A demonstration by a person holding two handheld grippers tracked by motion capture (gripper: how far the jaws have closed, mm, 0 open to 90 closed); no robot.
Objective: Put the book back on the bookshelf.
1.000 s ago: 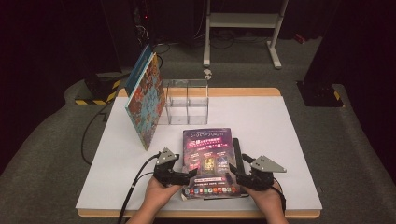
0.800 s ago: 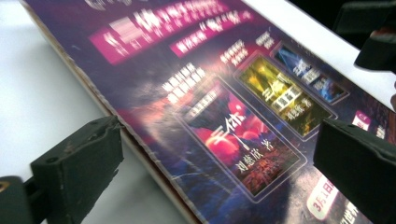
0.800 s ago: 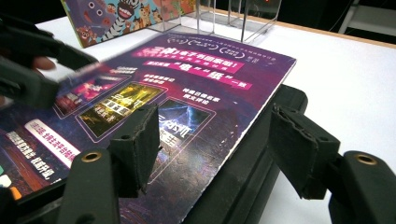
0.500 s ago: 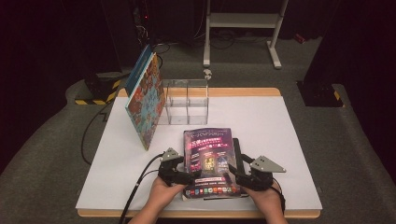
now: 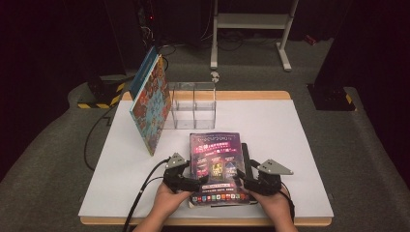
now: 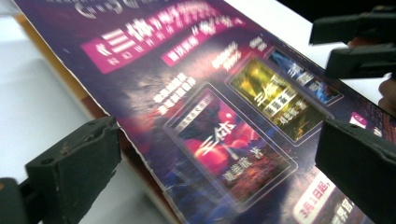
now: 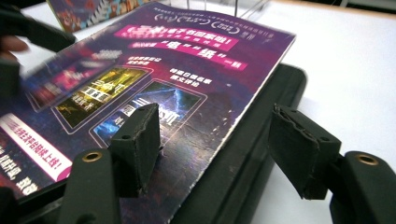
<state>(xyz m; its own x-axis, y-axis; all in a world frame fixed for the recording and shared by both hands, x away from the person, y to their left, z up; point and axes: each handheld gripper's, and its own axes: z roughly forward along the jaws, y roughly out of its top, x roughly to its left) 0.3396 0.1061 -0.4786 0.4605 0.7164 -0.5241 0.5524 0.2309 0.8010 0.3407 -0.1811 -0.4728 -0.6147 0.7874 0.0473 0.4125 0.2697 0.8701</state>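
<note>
Claws (image 5: 201, 181) (image 5: 240, 179) straddle purple Chinese-lettered book (image 5: 215, 159) edges.

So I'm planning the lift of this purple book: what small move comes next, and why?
Probably close both grippers. The left gripper and right gripper straddle opposite edges of the purple book, which lies on a black case, but the jaws stand open, with no pad seen pressing.

A white-topped table (image 5: 290, 140) with a wooden edge carries four things — a purple box (image 5: 216, 166) flat near the front edge, a clear divided organizer (image 5: 192, 106) at the back, a colourful book (image 5: 151, 108) leaning against it, and a black case (image 5: 245, 157) under the box.
</note>
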